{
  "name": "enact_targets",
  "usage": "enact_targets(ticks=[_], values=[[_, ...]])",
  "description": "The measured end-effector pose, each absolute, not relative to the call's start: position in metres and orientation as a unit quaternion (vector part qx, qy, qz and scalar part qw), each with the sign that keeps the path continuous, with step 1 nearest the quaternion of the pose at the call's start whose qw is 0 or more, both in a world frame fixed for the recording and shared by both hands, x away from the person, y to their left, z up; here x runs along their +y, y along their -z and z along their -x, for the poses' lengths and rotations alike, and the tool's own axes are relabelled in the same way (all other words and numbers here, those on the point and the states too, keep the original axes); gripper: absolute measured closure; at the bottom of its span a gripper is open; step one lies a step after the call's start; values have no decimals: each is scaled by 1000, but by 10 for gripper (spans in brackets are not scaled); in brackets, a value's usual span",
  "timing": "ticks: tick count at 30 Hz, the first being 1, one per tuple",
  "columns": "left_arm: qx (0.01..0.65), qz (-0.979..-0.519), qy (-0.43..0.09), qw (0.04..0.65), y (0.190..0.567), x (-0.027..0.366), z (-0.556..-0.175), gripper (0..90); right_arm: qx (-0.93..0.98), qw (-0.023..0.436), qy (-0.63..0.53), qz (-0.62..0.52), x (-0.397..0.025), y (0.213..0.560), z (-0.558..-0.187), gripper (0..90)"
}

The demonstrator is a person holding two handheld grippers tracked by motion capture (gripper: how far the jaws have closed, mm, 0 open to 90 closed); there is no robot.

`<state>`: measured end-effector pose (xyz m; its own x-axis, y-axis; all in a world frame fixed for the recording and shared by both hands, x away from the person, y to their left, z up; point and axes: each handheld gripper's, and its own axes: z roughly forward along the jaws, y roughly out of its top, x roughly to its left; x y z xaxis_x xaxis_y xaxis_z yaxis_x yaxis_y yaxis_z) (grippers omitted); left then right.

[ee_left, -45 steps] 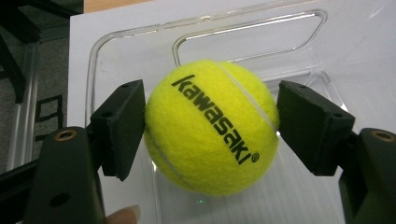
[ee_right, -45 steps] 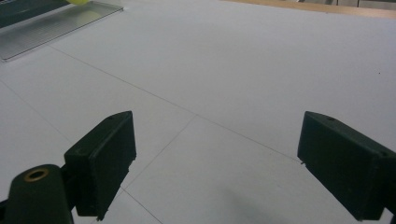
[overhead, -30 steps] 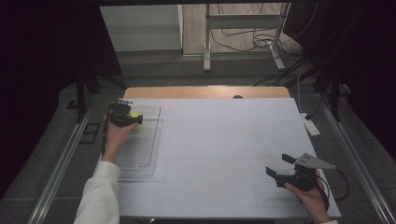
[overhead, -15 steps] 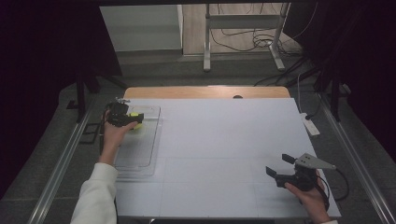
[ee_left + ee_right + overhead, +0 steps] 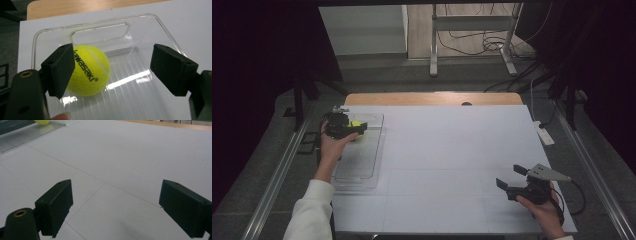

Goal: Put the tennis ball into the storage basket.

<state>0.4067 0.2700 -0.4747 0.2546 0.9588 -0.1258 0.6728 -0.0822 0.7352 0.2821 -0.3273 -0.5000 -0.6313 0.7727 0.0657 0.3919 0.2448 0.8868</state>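
On the white table, a clear ribbed plastic tray holds a fuzzy yellow tennis ball; light and springy, likely best pinched across its middle; left gripper gapes wide around it, gripping nothing, right gripper wide open, empty

Left forearm in a white sleeve, entering from the bottom edge and reaching forward and slightly right. Left hand wrapped around the left gripper from behind, wrist roughly straight. Jaws spread wide, pointing away from the body and angled down. A fingertip visible at the bottom edge of the left gripper view.

Right hand low at the near right, holding the right gripper just above the surface, pointed left and forward. Jaws wide apart, nothing between them. Grey three-cornered plate on top; cable looping out behind the wrist.
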Motion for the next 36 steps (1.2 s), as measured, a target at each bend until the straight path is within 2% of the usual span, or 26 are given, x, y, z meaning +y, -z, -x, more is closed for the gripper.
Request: enact_targets(ticks=[18,36], values=[[524,-718,-188,419,464,261,-370,189,764,198,-482,-380,-326,499,-282,122],[477,-746,-178,429,462,242,-332,168,762,198,-485,-381,-327,498,-282,122]])
